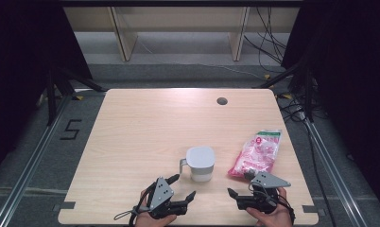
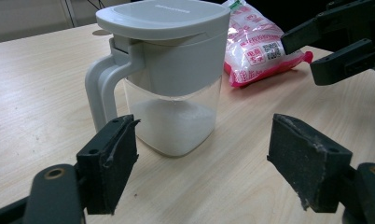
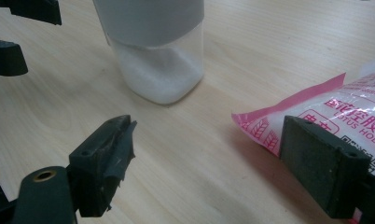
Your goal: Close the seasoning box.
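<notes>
— Where are things right now?

— On the left, the left hand-held gripper (image 1: pixel 186 185) sits low at the near edge of the bench (image 1: pixel 145 123), jaws spread wide and holding nothing. Just beyond it stands the lidded container (image 1: pixel 200 163), upright, grey lid shut, handle turned to the left, with a shallow layer of white granules in its clear base.

— And to the right?

— The pink bag (image 1: pixel 257 152) lies flat, right of the container and a little apart from it. The right hand-held gripper (image 1: pixel 239 190) hovers near the bag's near end, jaws also wide apart and empty.

— So which step is this?

— I'd say the approach, nothing grasped yet. It looks like a refill job. Next, I'd guess, the left one closes on the handle (image 2: pixel 100 88) or steadies the body, while the right one pinches the bag's near edge.
</notes>
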`<state>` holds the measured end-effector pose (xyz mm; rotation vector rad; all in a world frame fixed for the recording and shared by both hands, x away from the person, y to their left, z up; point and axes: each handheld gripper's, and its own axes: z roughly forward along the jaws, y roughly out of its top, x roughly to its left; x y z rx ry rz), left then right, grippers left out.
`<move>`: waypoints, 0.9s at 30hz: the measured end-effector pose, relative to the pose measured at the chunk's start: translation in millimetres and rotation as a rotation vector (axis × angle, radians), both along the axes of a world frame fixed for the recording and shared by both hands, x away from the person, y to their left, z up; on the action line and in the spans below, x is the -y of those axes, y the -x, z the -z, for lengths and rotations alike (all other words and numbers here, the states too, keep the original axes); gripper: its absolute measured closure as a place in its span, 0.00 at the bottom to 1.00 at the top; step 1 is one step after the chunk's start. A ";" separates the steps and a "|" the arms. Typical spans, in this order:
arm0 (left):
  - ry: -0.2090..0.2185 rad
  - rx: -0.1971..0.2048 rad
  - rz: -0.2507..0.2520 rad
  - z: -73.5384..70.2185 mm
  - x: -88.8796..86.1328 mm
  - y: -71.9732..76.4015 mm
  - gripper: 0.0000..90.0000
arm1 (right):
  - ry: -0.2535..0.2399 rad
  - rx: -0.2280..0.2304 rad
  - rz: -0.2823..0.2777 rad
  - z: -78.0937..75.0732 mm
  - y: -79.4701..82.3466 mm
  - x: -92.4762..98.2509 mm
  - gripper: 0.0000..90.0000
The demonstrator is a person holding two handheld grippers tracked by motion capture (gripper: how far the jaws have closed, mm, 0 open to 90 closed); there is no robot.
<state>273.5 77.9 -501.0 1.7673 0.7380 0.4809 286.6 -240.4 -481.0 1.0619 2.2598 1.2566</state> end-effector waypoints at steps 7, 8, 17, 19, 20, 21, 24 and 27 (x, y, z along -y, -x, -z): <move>-0.014 -0.004 -0.005 0.6 -0.1 -0.2 0.25 | 0.019 -0.034 0.003 3.2 5.9 -3.5 0.21; -0.012 -0.004 -0.005 0.6 0.0 -0.2 0.25 | 0.019 -0.033 -0.012 4.1 5.2 -3.9 0.21; -0.004 -0.005 0.001 0.4 -0.8 -0.7 0.25 | 0.031 -0.023 -0.021 5.6 5.9 -4.0 0.21; -0.003 -0.005 0.001 0.5 -0.6 -0.7 0.25 | 0.036 -0.020 -0.015 5.4 6.3 -4.1 0.21; -0.010 -0.006 -0.002 0.2 -0.8 -0.4 0.25 | 0.032 -0.020 -0.021 5.6 5.8 -3.7 0.21; -0.010 -0.006 -0.002 0.4 -0.7 -0.5 0.25 | 0.032 -0.019 -0.021 5.6 5.8 -3.8 0.21; -0.010 -0.004 -0.002 0.4 -0.5 -0.4 0.25 | 0.031 -0.022 -0.023 5.7 6.0 -3.9 0.21; -0.013 -0.004 -0.001 0.1 -1.3 -0.7 0.25 | 0.030 -0.022 -0.031 5.9 6.1 -4.6 0.21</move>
